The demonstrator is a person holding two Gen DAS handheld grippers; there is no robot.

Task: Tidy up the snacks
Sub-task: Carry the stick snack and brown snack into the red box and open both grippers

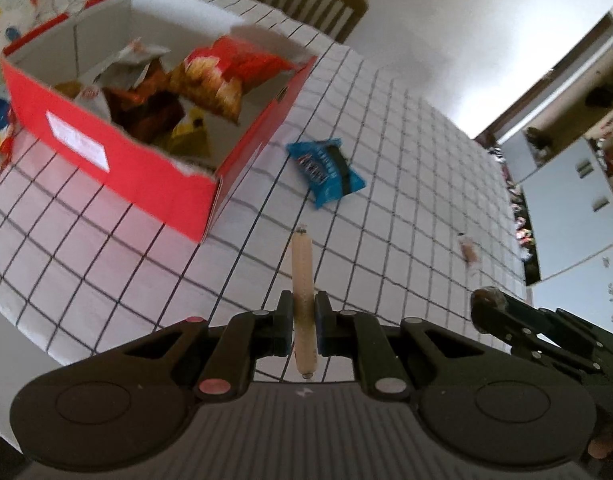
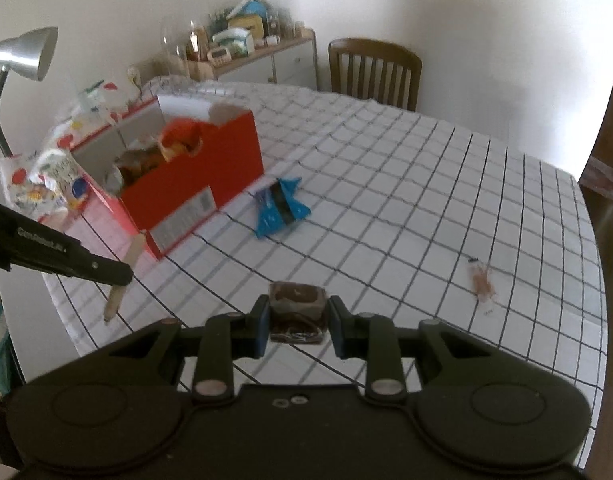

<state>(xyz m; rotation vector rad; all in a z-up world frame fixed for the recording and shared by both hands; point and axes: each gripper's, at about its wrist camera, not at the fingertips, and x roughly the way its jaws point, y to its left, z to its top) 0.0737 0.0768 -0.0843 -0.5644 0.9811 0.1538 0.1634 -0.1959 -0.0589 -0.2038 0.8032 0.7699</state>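
Beige and smooth, a thin sausage-like stick is sitting clenched between the pads of the left gripper, its long axis running straight out ahead along the fingers, with metal-clipped ends sticking out in front and behind. The right gripper is grasping a small, squarish brown snack in glossy clear wrap, held flat between its pads above the tabletop, which is wearing a white cloth with a thin black grid. A red cardboard box with a white inside is standing open on the cloth, holding crinkled bags, among them a red chip bag leaning against its far wall. A blue foil packet is lying flat just beside the box, and a small pinkish wrapper is lying well apart from it.
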